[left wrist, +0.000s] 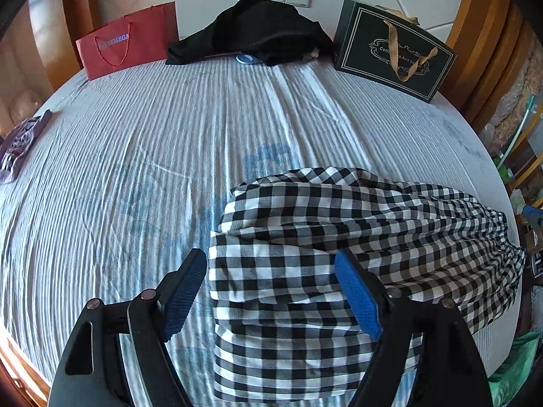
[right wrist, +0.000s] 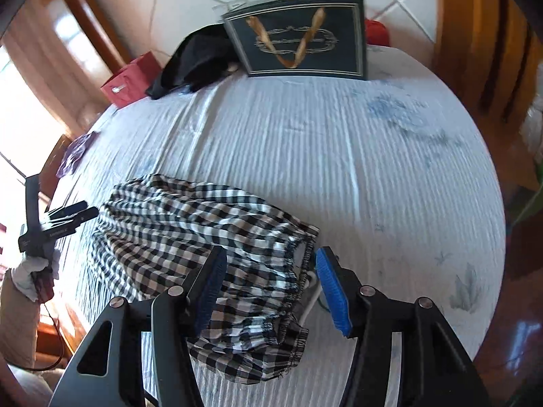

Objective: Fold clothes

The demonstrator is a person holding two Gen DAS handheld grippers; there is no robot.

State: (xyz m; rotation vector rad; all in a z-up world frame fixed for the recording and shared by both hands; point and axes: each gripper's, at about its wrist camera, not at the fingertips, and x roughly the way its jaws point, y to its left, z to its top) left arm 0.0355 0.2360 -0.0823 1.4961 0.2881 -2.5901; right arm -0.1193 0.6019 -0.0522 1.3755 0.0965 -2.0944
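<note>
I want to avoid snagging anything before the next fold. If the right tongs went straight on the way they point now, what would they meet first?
Most likely the checked shorts: the open right tongs already straddle the gathered waistband. Beyond it lies bare bedsheet, then the dark gift bag. Height above the cloth is unclear.

A crumpled garment in black-and-white gingham check (left wrist: 325,237) is showing a gathered waistband trimmed in black (right wrist: 292,257). The bedsheet under it (left wrist: 135,156) is running in fine white and pale grey-blue ribs, with faded blue prints (leafy, where they can be read). Ribbed blue pads (left wrist: 356,295) are lining black gripper fingers. At the headboard a red paper bag (left wrist: 129,40) is carrying white lettering, and a dark green gift bag (left wrist: 393,47) is bearing cream borders and gold ribbon handles beside a black cloth heap (left wrist: 258,30).
</note>
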